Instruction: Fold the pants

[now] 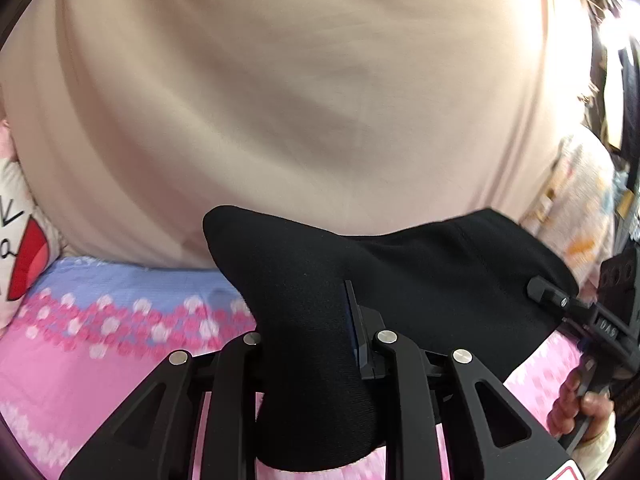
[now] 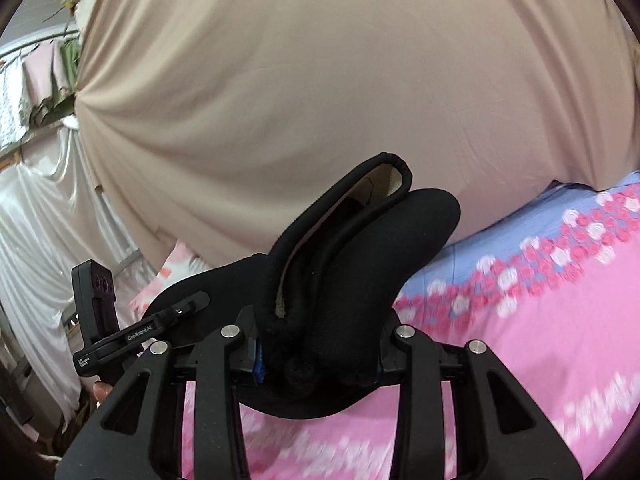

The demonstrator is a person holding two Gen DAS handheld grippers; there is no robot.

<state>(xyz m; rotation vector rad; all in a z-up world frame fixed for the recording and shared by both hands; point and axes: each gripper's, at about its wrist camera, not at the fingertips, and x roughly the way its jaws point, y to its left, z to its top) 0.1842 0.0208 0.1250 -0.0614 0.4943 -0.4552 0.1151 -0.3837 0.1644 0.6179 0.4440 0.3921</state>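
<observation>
The black pants (image 1: 420,280) hang stretched between my two grippers above a pink flowered bedsheet (image 1: 100,360). My left gripper (image 1: 308,344) is shut on a bunched fold of the black cloth. In the right wrist view my right gripper (image 2: 320,360) is shut on the pants (image 2: 360,248) at the thick rolled waistband, whose pale lining shows. The right gripper also shows at the right edge of the left wrist view (image 1: 560,300), and the left gripper shows at the left of the right wrist view (image 2: 176,312).
A large beige curtain (image 1: 300,100) hangs close behind the bed and fills both views (image 2: 340,80). A white pillow with red print (image 1: 16,248) lies at the left. White drapes (image 2: 40,220) and hanging laundry (image 2: 44,72) are at the left of the right wrist view.
</observation>
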